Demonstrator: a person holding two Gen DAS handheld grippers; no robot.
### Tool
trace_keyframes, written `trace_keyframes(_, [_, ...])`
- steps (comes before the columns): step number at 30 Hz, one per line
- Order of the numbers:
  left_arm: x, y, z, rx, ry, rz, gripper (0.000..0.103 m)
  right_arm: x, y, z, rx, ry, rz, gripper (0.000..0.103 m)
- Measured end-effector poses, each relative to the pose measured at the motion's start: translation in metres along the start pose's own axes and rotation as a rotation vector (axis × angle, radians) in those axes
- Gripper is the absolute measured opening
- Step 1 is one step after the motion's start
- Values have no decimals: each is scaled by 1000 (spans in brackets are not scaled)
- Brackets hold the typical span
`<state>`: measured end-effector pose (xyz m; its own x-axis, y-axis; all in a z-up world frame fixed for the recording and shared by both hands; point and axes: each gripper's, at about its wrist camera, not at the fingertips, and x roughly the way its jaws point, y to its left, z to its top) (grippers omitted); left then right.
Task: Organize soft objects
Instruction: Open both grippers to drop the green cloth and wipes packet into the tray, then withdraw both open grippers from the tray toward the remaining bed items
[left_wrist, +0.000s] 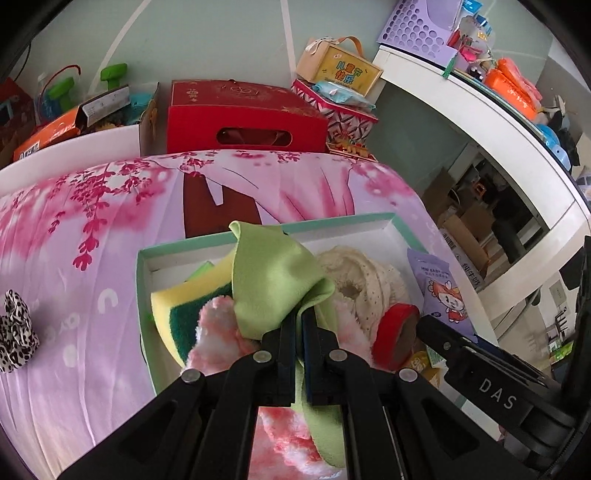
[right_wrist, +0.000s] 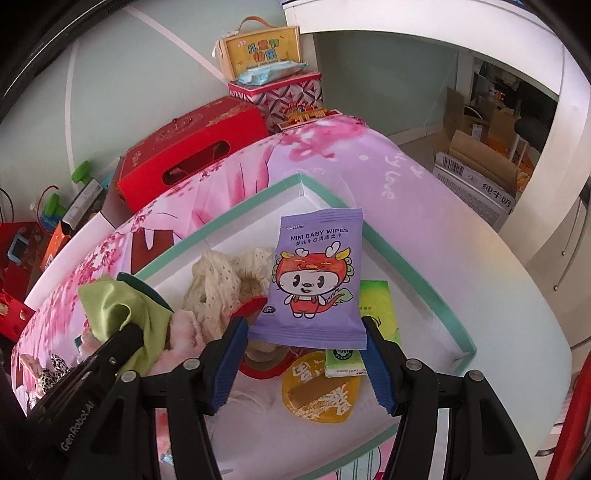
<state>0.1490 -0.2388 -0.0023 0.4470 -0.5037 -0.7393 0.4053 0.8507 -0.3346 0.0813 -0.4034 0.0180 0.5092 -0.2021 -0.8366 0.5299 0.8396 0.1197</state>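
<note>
Clamping the green cloth (left_wrist: 273, 280) at frame centre above the teal-rimmed box (left_wrist: 142, 295), the left gripper (left_wrist: 298, 321) risks snagging the pink fluffy cloth (left_wrist: 218, 332) beneath. The right gripper (right_wrist: 306, 332) brackets the baby wipes pack (right_wrist: 314, 280) with jaws wide; whether it grips is unclear, so slippage is possible.
</note>
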Motion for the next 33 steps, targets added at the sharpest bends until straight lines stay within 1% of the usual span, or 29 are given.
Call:
trace_keyframes(5, [-8,-3,1,11,-1,14,5,0,2,0,-10,6,-10,66])
trace_keyframes(6, [-11,-3,0,14,0,19,7,0,2,0,-9,9,-3,67])
trace_keyframes(7, [-14,-3,0,13,3,26,12,-1,2,0,-8,11,2,67])
trace_keyframes(8, [-15,-3,0,12,5,32,15,-1,2,0,-7,13,5,69])
trace_keyframes(10, [-21,-1,0,5,3,32,30,-2,3,0,-8,12,7,74])
trace_keyframes(12, [-31,-1,0,-2,-16,23,38,-4,3,0,-8,9,11,80])
trace_keyframes(13, [-36,-2,1,-1,-27,23,41,-5,3,0,-8,8,14,81])
trace_keyframes(14, [-39,-2,1,1,-34,23,42,-6,3,1,-8,6,18,83])
trace_keyframes(15, [-45,-3,2,5,-45,20,46,-7,3,1,-9,4,22,86])
trace_keyframes(17, [-54,-2,2,2,-64,24,56,-9,4,1,-13,2,27,89])
trace_keyframes(19, [-62,2,3,-13,-84,40,71,-10,4,1,-14,-1,31,92])
trace_keyframes(20, [-65,4,3,-18,-91,49,75,-11,3,1,-10,0,36,103])
trace_keyframes(22, [-70,10,3,-27,-102,92,92,-11,2,1,-4,-1,42,103])
trace_keyframes(24, [-71,19,1,-33,-109,158,94,-13,2,1,-3,-5,40,103])
trace_keyframes(26, [-71,28,-1,-50,-105,198,94,-14,1,1,2,-7,46,103])
trace_keyframes(29, [-66,41,-4,-88,-95,219,94,-15,2,2,1,-6,52,103])
trace_keyframes(33, [-65,51,-8,-101,-97,269,94,-16,2,2,1,-5,53,103])
